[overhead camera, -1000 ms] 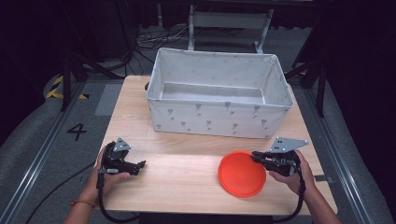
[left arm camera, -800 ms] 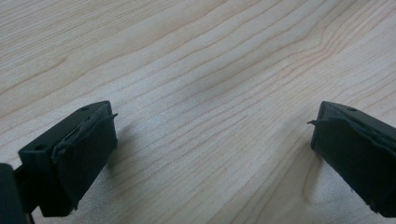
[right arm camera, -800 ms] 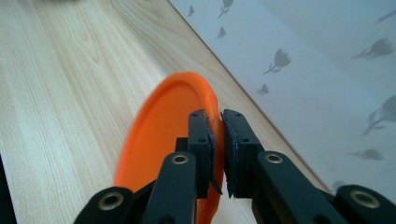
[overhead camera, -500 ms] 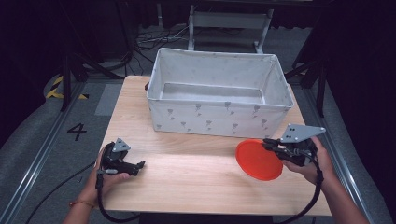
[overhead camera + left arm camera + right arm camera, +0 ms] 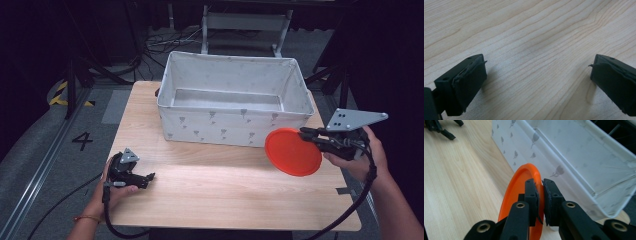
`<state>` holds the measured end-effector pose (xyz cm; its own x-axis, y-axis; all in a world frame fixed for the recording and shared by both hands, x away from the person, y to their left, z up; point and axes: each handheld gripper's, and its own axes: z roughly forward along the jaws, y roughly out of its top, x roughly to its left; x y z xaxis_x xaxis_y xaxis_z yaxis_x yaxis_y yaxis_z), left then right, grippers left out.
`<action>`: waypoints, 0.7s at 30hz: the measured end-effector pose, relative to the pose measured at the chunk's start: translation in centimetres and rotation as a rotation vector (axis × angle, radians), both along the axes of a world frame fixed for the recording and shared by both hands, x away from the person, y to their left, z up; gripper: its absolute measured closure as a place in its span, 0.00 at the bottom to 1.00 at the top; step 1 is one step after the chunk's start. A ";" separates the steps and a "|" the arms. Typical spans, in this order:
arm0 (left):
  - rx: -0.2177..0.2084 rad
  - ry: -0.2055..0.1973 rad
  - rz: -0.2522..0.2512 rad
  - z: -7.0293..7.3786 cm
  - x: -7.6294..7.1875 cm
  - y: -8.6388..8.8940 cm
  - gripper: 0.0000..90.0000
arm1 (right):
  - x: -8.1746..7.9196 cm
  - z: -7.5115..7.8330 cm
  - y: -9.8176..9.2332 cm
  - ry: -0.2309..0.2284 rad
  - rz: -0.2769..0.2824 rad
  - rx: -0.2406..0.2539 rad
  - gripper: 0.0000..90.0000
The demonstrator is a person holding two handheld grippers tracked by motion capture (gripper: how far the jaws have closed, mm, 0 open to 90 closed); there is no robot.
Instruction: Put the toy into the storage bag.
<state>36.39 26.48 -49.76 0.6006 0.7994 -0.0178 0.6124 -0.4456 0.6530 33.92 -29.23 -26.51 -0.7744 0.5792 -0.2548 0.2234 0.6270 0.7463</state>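
Observation:
An orange plate (image 5: 292,151) hangs tilted in the air at the right, in front of the white fabric bin (image 5: 232,127). My right gripper (image 5: 306,133) is shut on the plate's rim; in the right gripper view the plate (image 5: 520,187) stands edge-on between the black pads, with the gripper (image 5: 540,192) close to the bin's front wall (image 5: 564,157). My left gripper (image 5: 148,177) rests on the wooden table (image 5: 220,195) at the front left, held by a hand. Its jaws stand wide apart over bare wood, the gripper (image 5: 537,75) holding nothing.
The bin stands at the back middle of the table and looks empty inside. Dark floor with cables, a yellow-black marking (image 5: 62,92) and a number four (image 5: 82,140) lies to the left. A metal frame (image 5: 245,22) stands behind the bin.
My right gripper has lifted the orange plate off the table and carried it up and to the right, tilting it toward vertical. The left gripper has stayed where it was.

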 end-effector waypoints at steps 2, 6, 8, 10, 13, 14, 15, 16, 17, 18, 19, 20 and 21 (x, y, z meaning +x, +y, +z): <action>0.000 -0.002 0.000 0.0 0.0 0.0 0.01 | 0.1 0.8 0.0 -0.004 0.000 -0.004 0.92; -0.001 0.000 0.000 0.0 0.0 0.0 0.01 | 0.4 2.2 -0.1 -0.011 0.009 -0.001 0.92; 0.000 -0.001 -0.001 0.0 0.0 0.0 0.01 | 0.5 3.0 0.1 -0.016 0.014 0.000 0.92; 0.000 -0.001 -0.001 0.0 0.0 0.0 0.01 | 0.7 3.7 0.3 -0.023 0.020 -0.004 0.92; 0.000 -0.001 -0.001 0.0 0.0 0.0 0.01 | 1.1 5.0 0.6 -0.035 0.024 0.000 0.92; 0.000 -0.002 -0.001 0.0 0.0 0.0 0.01 | 1.2 5.3 0.7 -0.040 0.024 0.000 0.92; 0.000 -0.002 -0.001 0.0 0.0 0.0 0.01 | 1.2 5.3 0.7 -0.040 0.024 0.000 0.92; 0.000 -0.001 -0.001 0.0 0.0 0.0 0.01 | 1.4 5.8 0.9 -0.045 0.028 -0.004 0.92; 0.000 -0.001 -0.001 0.0 0.0 0.0 0.01 | 1.6 6.2 1.0 -0.049 0.030 -0.008 0.92; 0.000 -0.001 -0.001 0.0 0.0 0.0 0.01 | 1.8 6.5 1.1 -0.053 0.027 -0.011 0.92; 0.000 0.000 0.000 0.0 0.0 0.0 0.01 | 2.0 6.8 1.2 -0.055 0.029 -0.019 0.92; 0.000 -0.002 -0.001 0.0 0.0 0.0 0.01 | 2.3 7.2 1.4 -0.060 0.027 -0.021 0.92; 0.000 -0.002 0.000 0.0 0.0 0.0 0.01 | 2.6 7.4 1.5 -0.063 0.026 -0.022 0.92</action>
